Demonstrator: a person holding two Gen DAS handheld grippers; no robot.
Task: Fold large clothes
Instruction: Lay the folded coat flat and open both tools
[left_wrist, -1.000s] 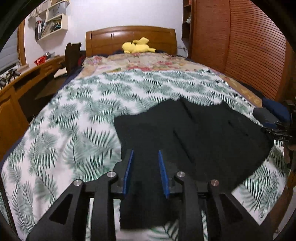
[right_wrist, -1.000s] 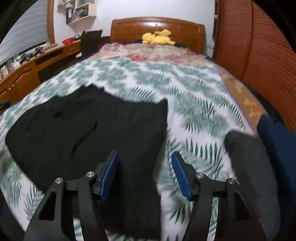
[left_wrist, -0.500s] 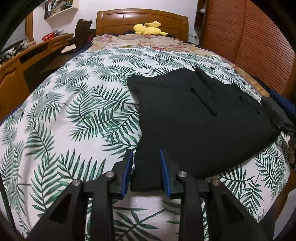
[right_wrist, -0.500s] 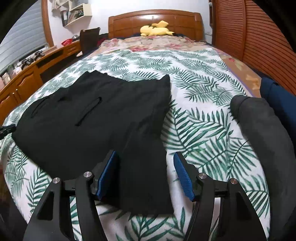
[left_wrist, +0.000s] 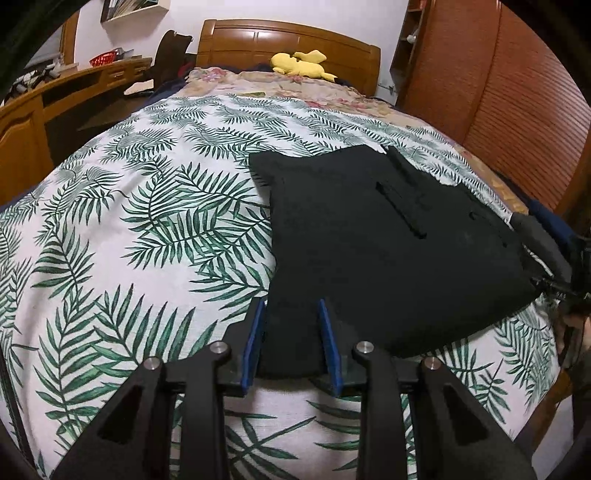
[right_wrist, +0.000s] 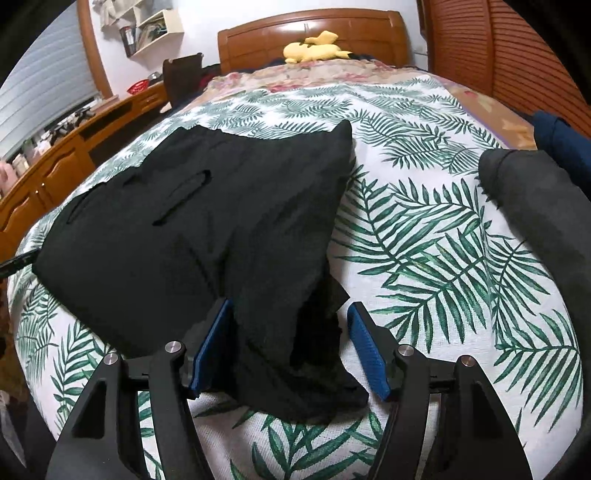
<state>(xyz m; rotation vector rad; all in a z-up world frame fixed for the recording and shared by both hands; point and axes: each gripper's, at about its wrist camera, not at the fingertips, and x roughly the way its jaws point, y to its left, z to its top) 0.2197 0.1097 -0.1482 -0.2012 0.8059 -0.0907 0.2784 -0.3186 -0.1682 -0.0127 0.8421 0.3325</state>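
Observation:
Black shorts (left_wrist: 388, 258) lie flat on the palm-leaf bedsheet (left_wrist: 129, 240), pocket slits facing up. My left gripper (left_wrist: 291, 306) stands low over their near left corner. Its jaws are a narrow gap apart, and the smooth cloth lies between the blue pads (left_wrist: 253, 343) unpinched. In the right wrist view the shorts (right_wrist: 184, 240) spread to the left. My right gripper (right_wrist: 290, 304) is open wide around their crumpled near right corner. Bare sheet shows between the cloth and the right pad (right_wrist: 369, 350).
A grey garment (right_wrist: 535, 221) and a navy one (right_wrist: 565, 140) lie at the bed's right edge. A yellow plush toy (left_wrist: 301, 64) sits by the wooden headboard (left_wrist: 288, 37). A wooden desk (left_wrist: 22, 129) runs along the left and slatted wooden doors (left_wrist: 517, 92) along the right.
Both grippers have come down closer to the shorts, which stay in place on the bed. The corner between the right pads was flat and is now crumpled.

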